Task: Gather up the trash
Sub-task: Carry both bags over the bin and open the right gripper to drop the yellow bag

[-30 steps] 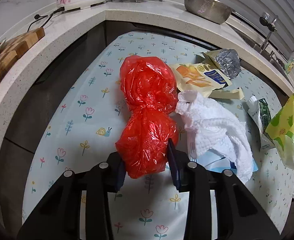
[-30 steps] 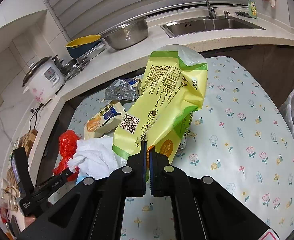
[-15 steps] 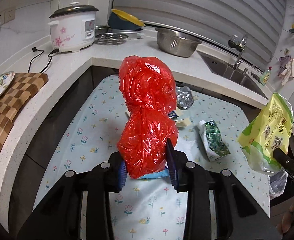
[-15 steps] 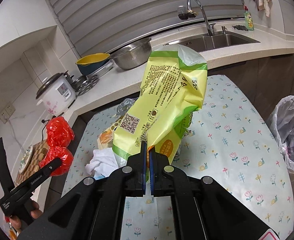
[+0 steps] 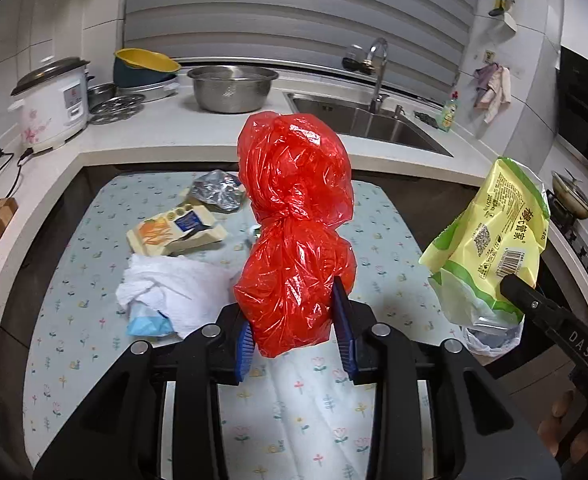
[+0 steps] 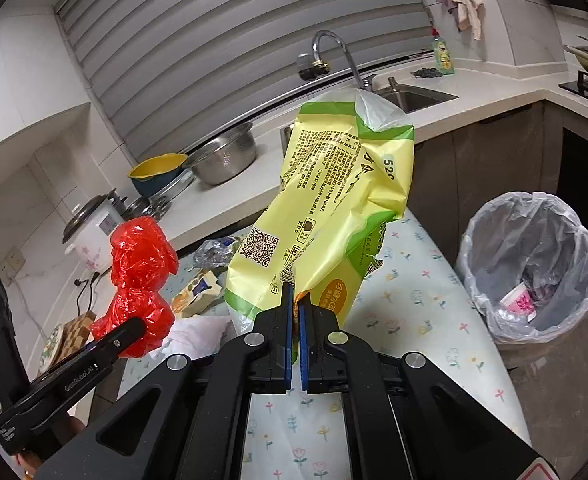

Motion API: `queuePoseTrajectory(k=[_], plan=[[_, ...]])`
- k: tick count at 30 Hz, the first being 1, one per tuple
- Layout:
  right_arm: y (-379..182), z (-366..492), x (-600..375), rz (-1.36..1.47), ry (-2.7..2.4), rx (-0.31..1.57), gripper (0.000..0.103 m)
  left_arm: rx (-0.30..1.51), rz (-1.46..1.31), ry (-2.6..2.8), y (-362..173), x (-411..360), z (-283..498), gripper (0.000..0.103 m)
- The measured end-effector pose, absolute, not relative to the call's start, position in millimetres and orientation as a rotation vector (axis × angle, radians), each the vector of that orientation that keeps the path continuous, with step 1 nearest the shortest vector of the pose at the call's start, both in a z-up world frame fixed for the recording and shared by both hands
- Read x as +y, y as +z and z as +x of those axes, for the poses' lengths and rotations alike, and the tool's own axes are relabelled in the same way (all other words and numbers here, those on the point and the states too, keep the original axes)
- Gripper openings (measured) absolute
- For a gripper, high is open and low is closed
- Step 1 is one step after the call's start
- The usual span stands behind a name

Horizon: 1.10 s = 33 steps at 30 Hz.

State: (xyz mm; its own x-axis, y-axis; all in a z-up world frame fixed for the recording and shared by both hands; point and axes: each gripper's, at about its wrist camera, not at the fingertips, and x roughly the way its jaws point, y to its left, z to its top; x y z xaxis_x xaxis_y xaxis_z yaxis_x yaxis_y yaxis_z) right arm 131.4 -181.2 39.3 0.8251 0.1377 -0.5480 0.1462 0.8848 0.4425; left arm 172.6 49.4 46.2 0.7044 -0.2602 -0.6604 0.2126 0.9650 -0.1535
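My left gripper (image 5: 294, 320) is shut on a knotted red plastic bag (image 5: 296, 224) and holds it upright above the flowered table (image 5: 74, 312). The bag also shows at the left of the right wrist view (image 6: 140, 288). My right gripper (image 6: 296, 308) is shut on a yellow-green snack bag (image 6: 334, 208), held in the air above the table's right side; it shows at the right of the left wrist view (image 5: 490, 240). A bin lined with clear plastic (image 6: 528, 276) stands on the floor right of the table, with a pink cup inside.
On the table lie a white cloth (image 5: 174, 288) over a blue item, an orange-and-blue wrapper (image 5: 174, 232) and a silver foil bag (image 5: 218, 192). Behind is the counter with a rice cooker (image 5: 50, 104), steel bowl (image 5: 232, 88) and sink (image 5: 358, 120).
Both grippers have risen and swung right with their loads. The red bag went from lying on the table to held upright in the air. The bin has come fully into the right wrist view.
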Motion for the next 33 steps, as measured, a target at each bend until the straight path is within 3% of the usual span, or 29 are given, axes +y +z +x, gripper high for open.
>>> queuePoseTrajectory(k=[17, 33], plan=[[2.6, 84.9, -309.7, 0.615, -0.178, 0.608, 0.003, 0.795, 0.107, -0.492, 24.2, -119.6, 150.1, 0.033], [-49.4, 106.3, -372.3, 0.674, -0.286, 0.687, 0.003, 0.86, 0.177, -0.582, -8.3, -183.5, 159.5, 0.033]])
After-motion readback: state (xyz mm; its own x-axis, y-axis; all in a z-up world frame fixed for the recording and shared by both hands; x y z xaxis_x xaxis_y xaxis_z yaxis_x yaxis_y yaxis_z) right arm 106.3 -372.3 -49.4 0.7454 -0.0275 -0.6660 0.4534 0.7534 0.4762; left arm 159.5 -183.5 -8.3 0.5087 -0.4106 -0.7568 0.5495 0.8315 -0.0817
